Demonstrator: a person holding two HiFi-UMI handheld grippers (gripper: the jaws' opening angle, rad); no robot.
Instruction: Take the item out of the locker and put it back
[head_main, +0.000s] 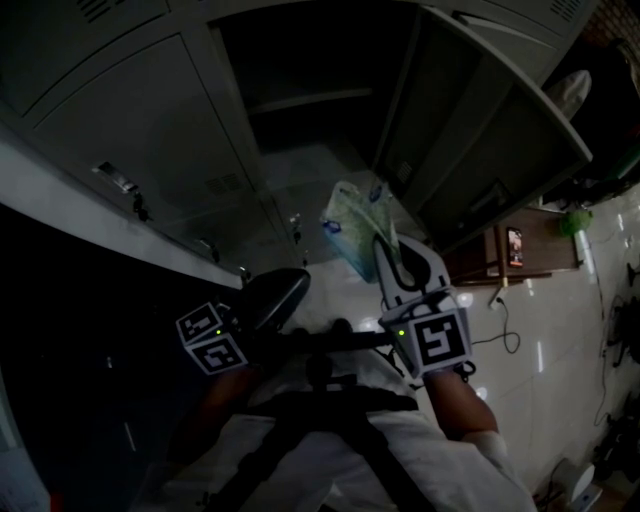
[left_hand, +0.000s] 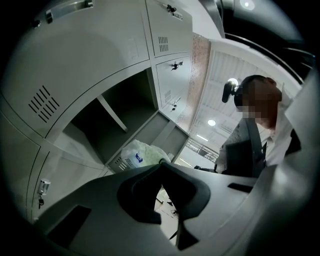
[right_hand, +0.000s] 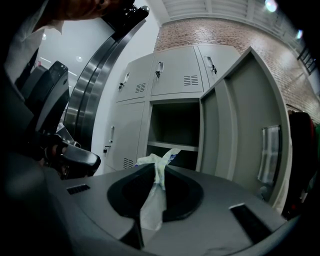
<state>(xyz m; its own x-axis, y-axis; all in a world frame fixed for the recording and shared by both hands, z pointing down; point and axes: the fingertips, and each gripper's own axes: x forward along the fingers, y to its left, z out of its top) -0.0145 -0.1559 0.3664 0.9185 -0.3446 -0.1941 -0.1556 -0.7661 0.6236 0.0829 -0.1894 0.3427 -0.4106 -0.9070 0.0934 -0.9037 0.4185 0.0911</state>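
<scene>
The grey locker's compartment (head_main: 310, 100) stands open, its door (head_main: 490, 130) swung out to the right. My right gripper (head_main: 385, 250) is shut on a soft plastic pack, white and pale green (head_main: 352, 222), and holds it in the air in front of the opening. In the right gripper view the pack's wrapping (right_hand: 150, 210) is pinched between the jaws of that gripper (right_hand: 159, 167), with the open compartment (right_hand: 175, 125) straight ahead. My left gripper (head_main: 275, 295) hangs lower left, jaws together and empty. Past the left gripper's (left_hand: 161, 164) tips the pack (left_hand: 140, 154) shows.
Closed locker doors (head_main: 130, 130) flank the open one on the left. A small wooden table (head_main: 510, 250) stands by the door's far side, and a cable (head_main: 505, 325) lies on the pale floor. A dark curved rail (right_hand: 100, 65) rises at the left.
</scene>
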